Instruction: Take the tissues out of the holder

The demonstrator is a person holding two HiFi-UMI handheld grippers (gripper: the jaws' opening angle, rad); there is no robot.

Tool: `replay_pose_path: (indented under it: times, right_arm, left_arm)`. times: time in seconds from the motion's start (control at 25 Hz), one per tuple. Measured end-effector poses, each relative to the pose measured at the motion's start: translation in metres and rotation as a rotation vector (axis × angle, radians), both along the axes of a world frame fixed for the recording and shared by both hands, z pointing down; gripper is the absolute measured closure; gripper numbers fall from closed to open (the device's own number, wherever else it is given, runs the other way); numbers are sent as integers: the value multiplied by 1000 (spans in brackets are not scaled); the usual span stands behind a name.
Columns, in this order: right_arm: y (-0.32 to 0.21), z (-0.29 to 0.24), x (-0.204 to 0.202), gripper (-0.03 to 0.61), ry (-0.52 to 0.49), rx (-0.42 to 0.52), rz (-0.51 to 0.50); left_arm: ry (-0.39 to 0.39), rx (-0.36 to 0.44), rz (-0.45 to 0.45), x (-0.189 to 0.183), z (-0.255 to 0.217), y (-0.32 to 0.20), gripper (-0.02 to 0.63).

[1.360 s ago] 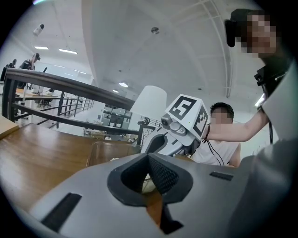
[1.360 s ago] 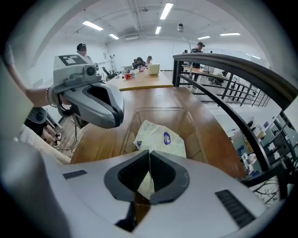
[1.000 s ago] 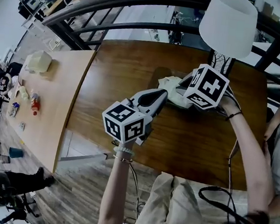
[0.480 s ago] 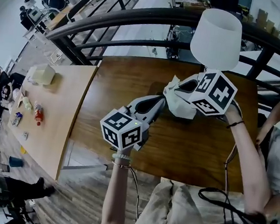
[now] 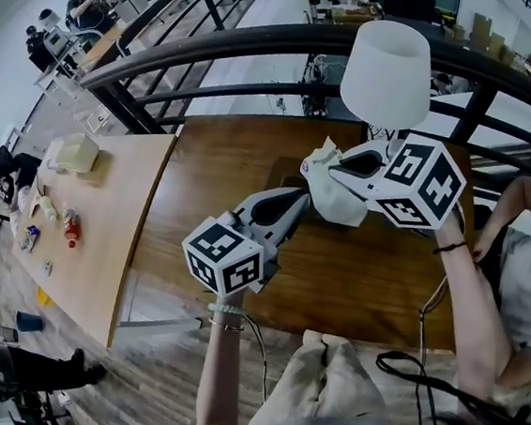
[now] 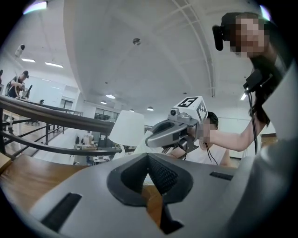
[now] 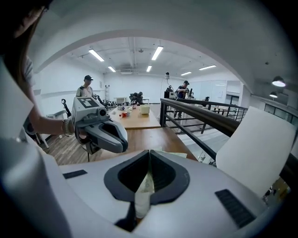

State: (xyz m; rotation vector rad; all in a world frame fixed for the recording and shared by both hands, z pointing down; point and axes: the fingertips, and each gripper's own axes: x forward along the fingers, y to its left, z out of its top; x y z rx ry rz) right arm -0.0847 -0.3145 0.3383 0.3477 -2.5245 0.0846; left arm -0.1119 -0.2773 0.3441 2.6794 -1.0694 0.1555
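Tissue (image 5: 337,201) clamped in right gripper (image 5: 315,171), above table (image 5: 215,175).

A white lampshade (image 5: 387,71) stands at the far edge of the dark wooden table (image 5: 222,174), and a black railing (image 5: 217,47) curves behind it. On the paler table (image 5: 102,237) to the left sit a pale box (image 5: 76,152) and a small bottle (image 5: 72,229), apart from each other.

Grippers, two: left gripper (image 5: 297,199) at 7 o'clock, right gripper (image 5: 319,168) at 2 o'clock. Crumpled white tissue (image 5: 338,197), one, pinched in the right jaws. White lampshade (image 5: 387,71), one, at 12 o'clock. Worktops, two: dark worktop (image 5: 213,173) at centre, light worktop (image 5: 103,228) at 9 o'clock. Pale box (image 5: 76,152), one, at 10 o'clock on the light worktop.
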Motion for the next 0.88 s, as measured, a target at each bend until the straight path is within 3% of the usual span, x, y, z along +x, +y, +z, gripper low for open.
replay_pose_path:
  times: [0.44, 0.88]
  right_arm:
    - [48, -4, 40, 567, -25, 7, 88]
    - [92, 8, 64, 566, -91, -37, 126]
  left_arm:
    - [25, -17, 93, 33, 10, 44, 606]
    - [12, -34, 112, 50, 17, 86, 606]
